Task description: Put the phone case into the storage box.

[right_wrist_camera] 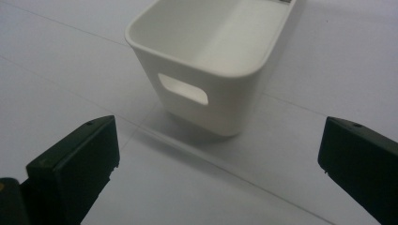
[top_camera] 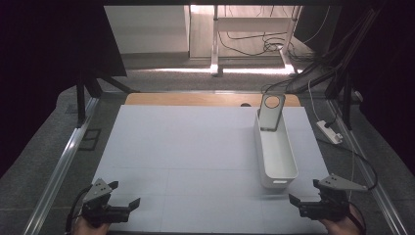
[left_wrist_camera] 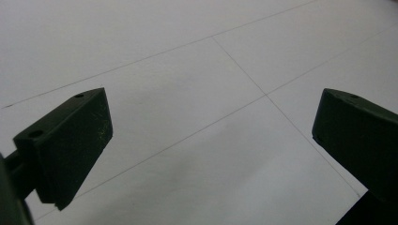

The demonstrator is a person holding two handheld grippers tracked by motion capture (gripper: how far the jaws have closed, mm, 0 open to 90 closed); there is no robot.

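Facing your right gripper (top_camera: 304, 199), jaws spread, the white bin (top_camera: 275, 147) stands near ahead, a card (top_camera: 270, 111) leaning inside; left gripper (top_camera: 122, 196) released, well apart, over white table (top_camera: 186, 147).

The left gripper (top_camera: 125, 194), at seven o'clock in the high view, is a black blocky body topped by a grey three-cornered plate, with a dark cable curling off behind it. The right gripper (top_camera: 306, 192), at five o'clock, has the same black build, a longer grey pointed plate and a thin cable looping away on its outer side. In both gripper views the jaws are matt black wedge-shaped blocks with flat faces, each with two small screw holes along its top edge.
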